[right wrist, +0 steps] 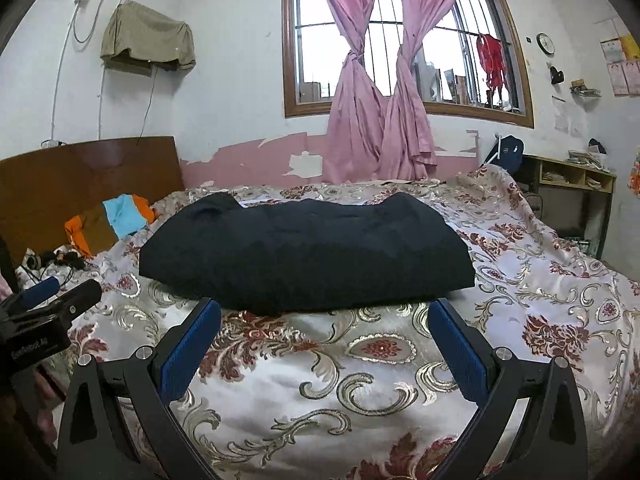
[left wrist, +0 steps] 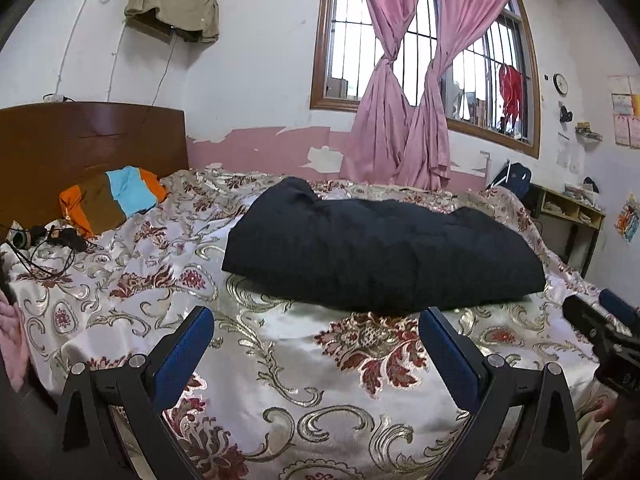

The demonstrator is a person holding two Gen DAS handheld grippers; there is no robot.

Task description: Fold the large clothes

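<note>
Both claws gape empty, short of black garment's (left wrist: 380,244) near edge

Daylight enters through the barred window (left wrist: 424,52), whose panes are blown out to white, and it leaves the room evenly and softly lit. The satin bedspread (left wrist: 280,360) below the window shows pale sheen, while the black garment (right wrist: 304,248) on it loses nearly all fold detail. Both fisheye views bend straight lines around the window and darken to black at the corners.
</note>
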